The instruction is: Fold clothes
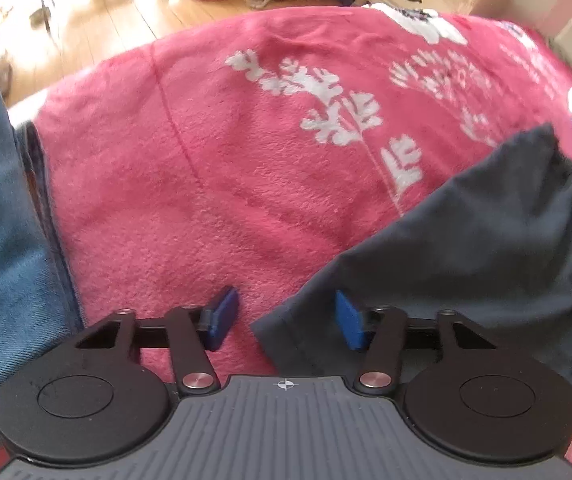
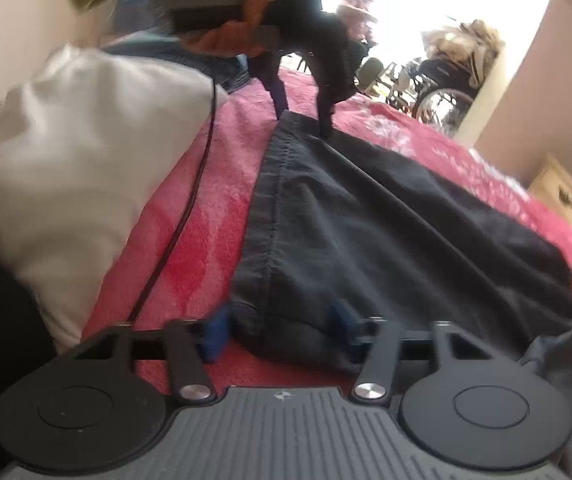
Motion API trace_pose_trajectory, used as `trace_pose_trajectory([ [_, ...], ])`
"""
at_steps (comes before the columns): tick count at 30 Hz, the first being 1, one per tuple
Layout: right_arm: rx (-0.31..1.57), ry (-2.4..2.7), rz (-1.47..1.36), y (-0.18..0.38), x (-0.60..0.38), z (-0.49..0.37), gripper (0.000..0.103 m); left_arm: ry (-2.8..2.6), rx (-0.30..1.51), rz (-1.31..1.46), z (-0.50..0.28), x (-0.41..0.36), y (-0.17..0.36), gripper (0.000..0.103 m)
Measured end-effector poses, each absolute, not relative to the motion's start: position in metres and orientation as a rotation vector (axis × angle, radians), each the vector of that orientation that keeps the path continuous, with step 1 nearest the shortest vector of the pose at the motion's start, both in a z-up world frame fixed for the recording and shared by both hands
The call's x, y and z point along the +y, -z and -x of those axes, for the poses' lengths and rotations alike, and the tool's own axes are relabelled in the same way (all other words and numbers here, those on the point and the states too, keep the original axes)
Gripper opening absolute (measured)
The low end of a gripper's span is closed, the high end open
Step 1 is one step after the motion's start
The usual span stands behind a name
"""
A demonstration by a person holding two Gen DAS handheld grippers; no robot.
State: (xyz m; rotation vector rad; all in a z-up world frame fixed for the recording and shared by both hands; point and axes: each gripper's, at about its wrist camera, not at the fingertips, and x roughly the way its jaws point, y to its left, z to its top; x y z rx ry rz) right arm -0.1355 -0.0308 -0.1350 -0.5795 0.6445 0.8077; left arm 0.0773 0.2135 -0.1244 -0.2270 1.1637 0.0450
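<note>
While both tools (image 1: 286, 320) (image 2: 281, 332) gape, dark garment (image 2: 386, 232) lies unlabelled.

Left hand-held gripper (image 1: 286, 320) gapes over dark garment's (image 1: 466, 248) corner on pink blanket (image 1: 225, 160)

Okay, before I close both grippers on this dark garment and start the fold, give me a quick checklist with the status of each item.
1. Left gripper open: ok, blue fingers spread apart.
2. Garment corner inside the left gripper's gap: ok, the dark garment hem corner lies between the fingers.
3. Right gripper open: ok.
4. Hem between the right fingers: ok, the seamed edge runs into the gap.
5. Garment lying flat on the pink blanket: mostly ok; bunched at the right edge.
6. Black cable clear of the garment: ok, it lies beside it on the blanket.
</note>
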Motion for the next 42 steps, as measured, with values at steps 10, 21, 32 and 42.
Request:
trace_pose_trajectory([
  [10, 0.658, -0.712, 0.291, 0.103, -0.065, 0.119, 0.006, -0.028, 0.989, 0.275, -0.074, 0.192, 0.086, 0.000],
  [21, 0.600, -0.435, -0.176, 0.050, -0.173, 0.056, 0.005, 0.146, 0.813, 0.460, -0.136, 0.114, 0.046, 0.000],
  [32, 0.577, -0.288, -0.432, 0.063, -0.282, -0.033, 0.005, 0.179, 0.728, 0.535, -0.197, 0.053, 0.057, 0.000],
  [42, 0.615, -0.233, -0.541, 0.094, -0.321, -0.080, 0.002, 0.181, 0.748, 0.505, -0.234, 0.024, 0.079, 0.000],
])
